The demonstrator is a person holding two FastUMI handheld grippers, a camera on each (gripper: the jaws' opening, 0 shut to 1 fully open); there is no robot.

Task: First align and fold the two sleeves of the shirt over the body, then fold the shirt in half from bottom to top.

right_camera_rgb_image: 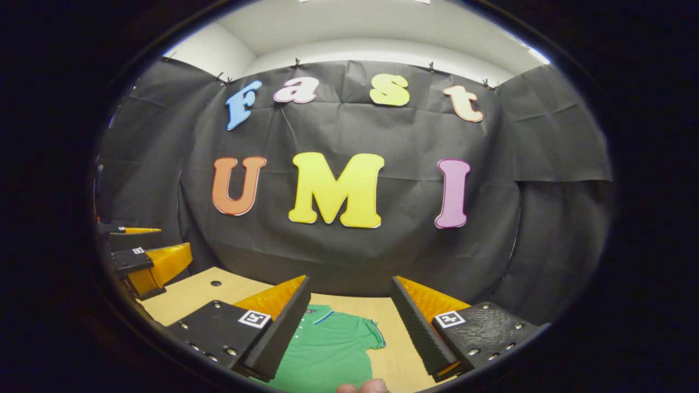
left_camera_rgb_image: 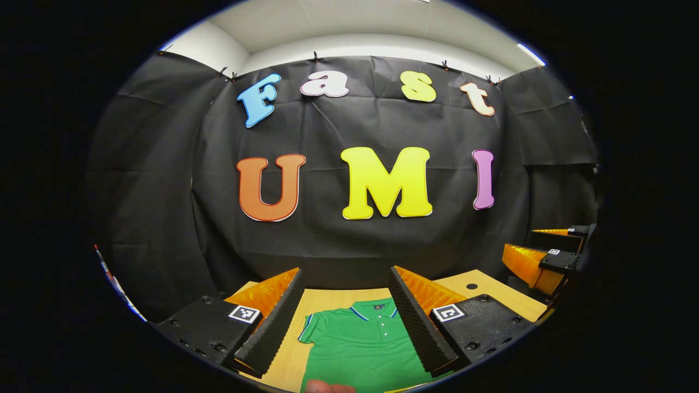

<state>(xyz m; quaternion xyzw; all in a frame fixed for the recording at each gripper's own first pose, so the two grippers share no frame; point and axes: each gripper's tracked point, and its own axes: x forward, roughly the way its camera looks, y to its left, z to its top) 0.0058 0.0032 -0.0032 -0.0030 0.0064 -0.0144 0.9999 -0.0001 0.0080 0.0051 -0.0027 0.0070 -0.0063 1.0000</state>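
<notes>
A green polo shirt [left_camera_rgb_image: 360, 344] with blue-trimmed collar and cuffs lies flat on the wooden table [left_camera_rgb_image: 491, 289], collar toward the back wall. My left gripper [left_camera_rgb_image: 345, 278] hovers above it, open, nothing between its fingers; one short sleeve shows beside its left finger. In the right gripper view the shirt [right_camera_rgb_image: 327, 349] lies below my right gripper [right_camera_rgb_image: 349, 284], which is open and empty above the shirt's other sleeve. Each gripper also shows in the other's view: the right gripper [left_camera_rgb_image: 538, 251] at the right edge, the left gripper [right_camera_rgb_image: 144, 256] at the left edge.
The black cloth wall stands close behind the table's far edge. A small round hole [left_camera_rgb_image: 472, 286] sits in the tabletop [right_camera_rgb_image: 191, 295] beyond the shirt's collar. A person's fingertip [left_camera_rgb_image: 327, 387] shows at the bottom of each view.
</notes>
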